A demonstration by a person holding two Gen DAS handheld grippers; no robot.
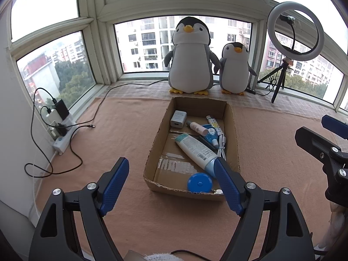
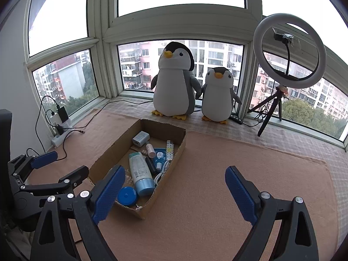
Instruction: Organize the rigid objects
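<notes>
I see the left gripper (image 1: 171, 174) in the lower half of the left wrist view with its jaws spread wide and nothing between them. The right gripper (image 2: 175, 181) fills the bottom of the right wrist view, jaws likewise wide apart and empty.

The cardboard box (image 1: 236, 137) sits at centre frame on the pink mat (image 1: 121, 130) in the left view. Its near edge lies between the two blue pads, just beyond them. The right-hand pad overlaps the cap end of the large white tube (image 1: 194, 150), but I cannot tell whether it touches. The round blue tape measure (image 1: 199, 182) lies in the near right corner of the box, just left of that pad.

In the right wrist view the box (image 2: 174, 154) is at centre left. The left-hand pad of the right gripper overlaps its near left wall; the right-hand pad stands well apart over bare mat (image 2: 250, 152).

Box contents, far end: a white charger block (image 2: 141, 138), a small pink-capped bottle (image 2: 150, 149), a patterned tube (image 2: 169, 150). A white cable (image 2: 162, 173) lies along the right wall.

Two plush penguins (image 1: 190, 58) stand at upper centre by the window, with a ring light (image 1: 292, 31) at upper right. A power strip (image 1: 63, 137) sits at the left edge.
</notes>
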